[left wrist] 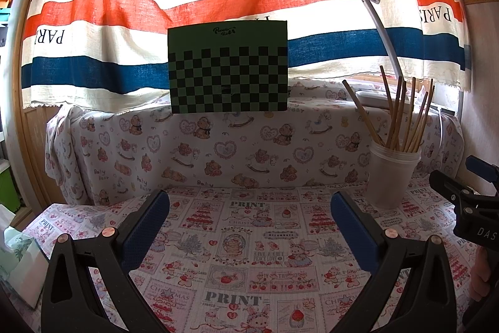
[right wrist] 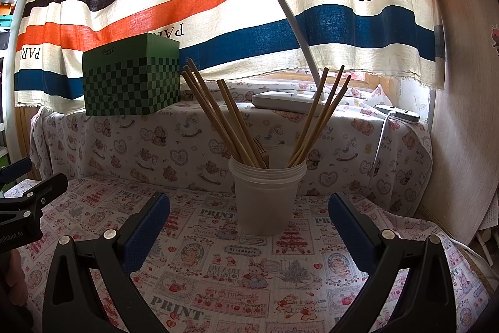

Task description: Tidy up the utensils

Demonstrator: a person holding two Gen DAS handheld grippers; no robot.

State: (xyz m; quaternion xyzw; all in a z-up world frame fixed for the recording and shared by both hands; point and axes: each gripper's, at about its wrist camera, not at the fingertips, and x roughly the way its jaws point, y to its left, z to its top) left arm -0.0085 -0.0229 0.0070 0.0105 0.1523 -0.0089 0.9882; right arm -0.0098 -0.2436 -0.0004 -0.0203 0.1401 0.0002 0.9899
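A translucent plastic cup stands upright on the printed tablecloth, holding several wooden chopsticks that fan out left and right, plus what looks like a wooden fork. My right gripper is open just in front of the cup, nothing between its blue pads. In the left wrist view the same cup with its chopsticks stands at the right. My left gripper is open over bare cloth, well left of the cup. The right gripper's black body shows at the right edge.
A green checkered box sits on the raised cloth-covered ledge behind. A white desk lamp stands on the ledge behind the cup, with a white cable hanging down. A striped curtain covers the back. A tissue pack lies at far left.
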